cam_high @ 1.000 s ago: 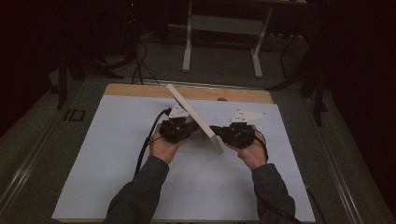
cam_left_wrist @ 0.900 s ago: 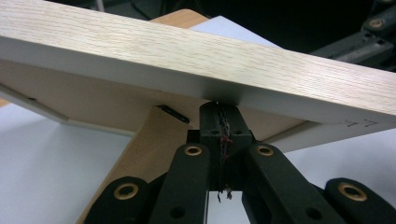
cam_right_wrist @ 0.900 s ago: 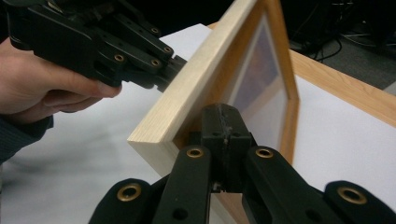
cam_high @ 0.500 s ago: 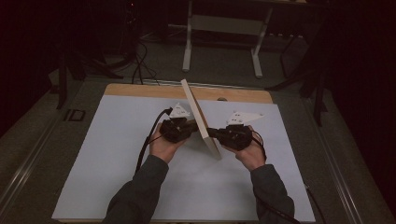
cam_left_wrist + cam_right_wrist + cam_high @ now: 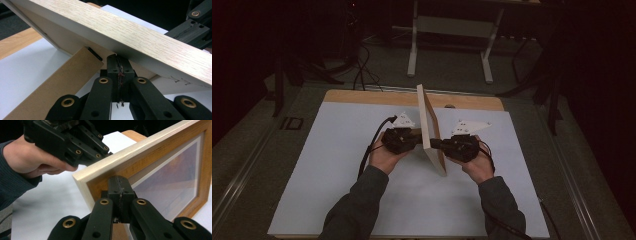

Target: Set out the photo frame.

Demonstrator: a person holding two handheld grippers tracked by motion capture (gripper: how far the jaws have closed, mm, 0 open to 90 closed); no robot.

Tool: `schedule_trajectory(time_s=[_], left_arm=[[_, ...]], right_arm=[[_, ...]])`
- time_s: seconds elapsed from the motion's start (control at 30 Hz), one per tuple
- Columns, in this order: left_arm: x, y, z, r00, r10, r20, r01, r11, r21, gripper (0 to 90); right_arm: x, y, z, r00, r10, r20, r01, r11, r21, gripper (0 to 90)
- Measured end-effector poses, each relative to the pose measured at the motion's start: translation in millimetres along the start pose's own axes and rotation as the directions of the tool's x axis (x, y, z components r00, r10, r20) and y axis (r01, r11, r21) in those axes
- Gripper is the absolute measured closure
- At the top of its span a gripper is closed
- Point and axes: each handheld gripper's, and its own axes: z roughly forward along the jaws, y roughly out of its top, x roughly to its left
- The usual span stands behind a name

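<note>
A light wooden picture frame [image 5: 429, 125] stands on edge between my two grippers, near the middle of the white mat. My left gripper [image 5: 416, 140] is shut, its closed tips pressed against the frame's back [image 5: 140, 37], beside the brown fold-out stand [image 5: 62, 82]. My right gripper [image 5: 437, 144] is shut too, its tips touching the wooden border of the frame's glazed front [image 5: 160, 170]. In the right gripper view the left gripper [image 5: 75, 142] and its hand sit behind the frame's top edge. My own closed tips show in the left gripper view [image 5: 117, 62] and the right gripper view [image 5: 119, 182].
A white mat [image 5: 327, 160] covers most of the wooden table [image 5: 362, 96]. Beyond the table's far edge stand the white legs of a desk [image 5: 413, 50] and dark cables on the floor [image 5: 357, 70].
The frame has swung from leaning left to nearly upright and edge-on, its far end moving right. Both hands stayed almost in place.
</note>
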Motion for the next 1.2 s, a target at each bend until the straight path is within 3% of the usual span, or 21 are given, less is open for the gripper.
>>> schedule_trajectory(time_s=[0.4, 0.83, 1.07, 1.2], left_arm=[[8.1, -0.3, 1.6, 0.9983, -0.045, 0.037, 0.045, 0.9988, -0.02, 90.0], [19.5, -2.5, 2.4, 0.9945, -0.084, 0.061, 0.086, 0.9959, -0.027, 90.0], [30.0, -4.1, 0.3, 0.9842, -0.126, 0.124, 0.134, 0.9896, -0.054, 90.0], [31.9, -4.6, -1.8, 0.9849, -0.129, 0.115, 0.136, 0.9892, -0.055, 90.0]], right_arm=[[3.0, -10.4, 0.2, 0.9991, -0.041, -0.01, 0.042, 0.997, 0.063, 90.0], [12.3, -8.6, 14.0, 0.9977, -0.053, -0.042, 0.056, 0.996, 0.063, 90.0], [17.6, -4.3, 21.7, 0.9977, -0.055, -0.04, 0.057, 0.997, 0.054, 90.0], [20.0, -2.7, 24.2, 0.9971, -0.064, -0.041, 0.066, 0.996, 0.059, 90.0]])
